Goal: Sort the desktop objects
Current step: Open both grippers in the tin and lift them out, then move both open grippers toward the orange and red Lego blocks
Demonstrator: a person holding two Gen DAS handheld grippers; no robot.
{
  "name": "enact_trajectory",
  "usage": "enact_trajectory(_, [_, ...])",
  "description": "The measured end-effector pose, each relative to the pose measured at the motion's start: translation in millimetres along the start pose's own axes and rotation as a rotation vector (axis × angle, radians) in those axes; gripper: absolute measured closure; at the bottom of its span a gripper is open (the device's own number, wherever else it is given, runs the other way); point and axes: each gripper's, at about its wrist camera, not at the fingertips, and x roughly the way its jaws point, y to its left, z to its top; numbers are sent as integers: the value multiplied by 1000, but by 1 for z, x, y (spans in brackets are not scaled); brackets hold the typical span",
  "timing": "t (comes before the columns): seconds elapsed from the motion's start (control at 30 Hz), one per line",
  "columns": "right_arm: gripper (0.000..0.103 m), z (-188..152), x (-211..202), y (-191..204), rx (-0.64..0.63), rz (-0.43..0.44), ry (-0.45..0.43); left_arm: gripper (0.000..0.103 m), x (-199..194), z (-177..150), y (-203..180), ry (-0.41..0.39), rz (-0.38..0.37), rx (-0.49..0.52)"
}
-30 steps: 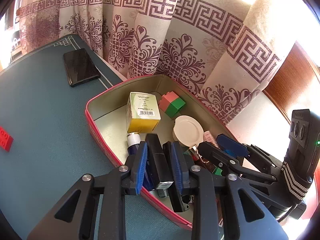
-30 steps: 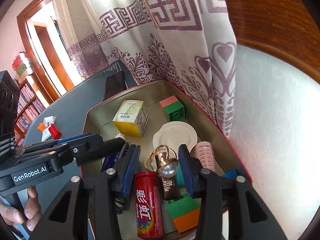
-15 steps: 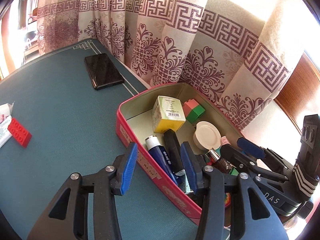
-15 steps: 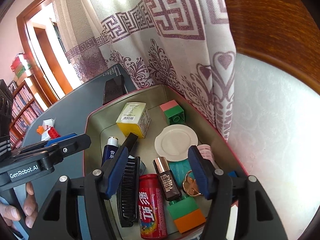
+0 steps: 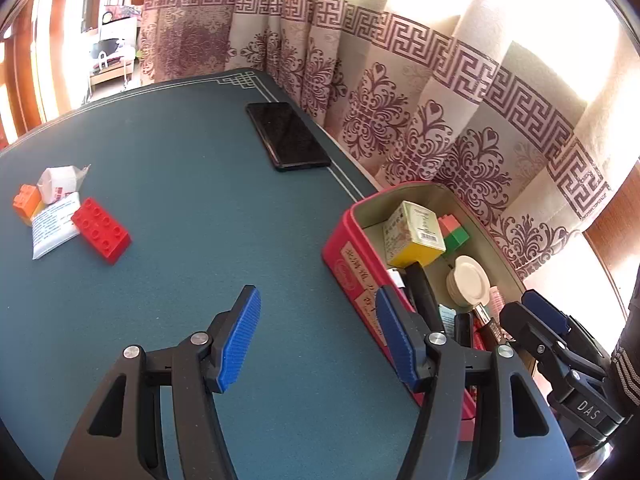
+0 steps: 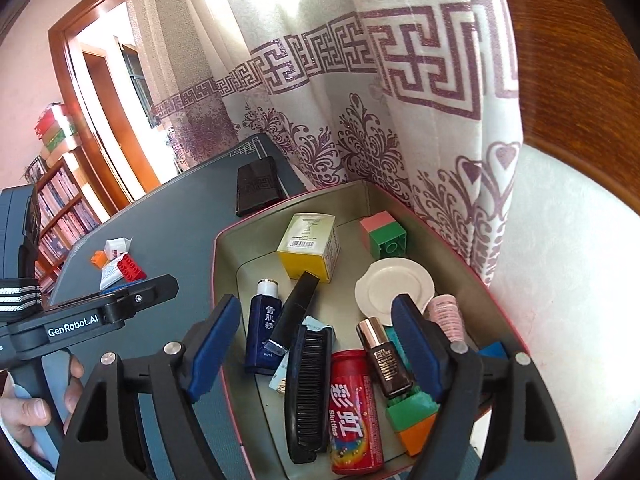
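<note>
A red tin box (image 5: 352, 256) stands at the table's right edge and holds many items: a yellow carton (image 6: 310, 246), a black comb (image 6: 306, 388), a blue bottle (image 6: 262, 330), a red Skittles tube (image 6: 352, 404), a brown bottle (image 6: 386, 362), a white lid (image 6: 394, 286) and toy bricks. My left gripper (image 5: 318, 338) is open and empty above the blue table, left of the box. My right gripper (image 6: 316, 344) is open and empty above the box (image 6: 224, 240). A red brick (image 5: 100, 230), an orange brick (image 5: 26, 200) and white packets (image 5: 56, 224) lie at the left.
A black phone (image 5: 286, 136) lies at the table's far side by the patterned curtain (image 5: 420, 112). The right gripper's body (image 5: 560, 356) shows beyond the box. The hand holding the left gripper (image 6: 24, 400) shows at left. A bookshelf (image 6: 60, 208) stands behind.
My left gripper let go of the black comb into the box, opened and drew back left over the table. My right gripper dropped the key ring in the box, opened wide and rose.
</note>
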Motion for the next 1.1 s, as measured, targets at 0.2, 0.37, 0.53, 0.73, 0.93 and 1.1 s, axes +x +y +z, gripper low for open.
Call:
enact_trajectory(0.2, [22, 2, 4, 36, -55, 54, 7, 40, -12, -3, 36, -10, 48, -64])
enact_trajectory(0.37, [22, -3, 11, 71, -122, 97, 25, 40, -25, -6, 71, -26, 87, -114])
enact_trajectory(0.53, [22, -4, 20, 100, -153, 140, 57, 40, -38, -11, 107, -35, 131, -162])
enact_trajectory(0.73, [22, -3, 27, 139, -213, 174, 69, 40, -55, -16, 151, -55, 179, -215])
enact_trajectory(0.93, [22, -4, 41, 173, -246, 209, 104, 40, -68, -17, 189, -71, 218, -259])
enact_trajectory(1.1, [22, -2, 60, 199, -252, 227, 130, 40, -72, -16, 215, -65, 242, -283])
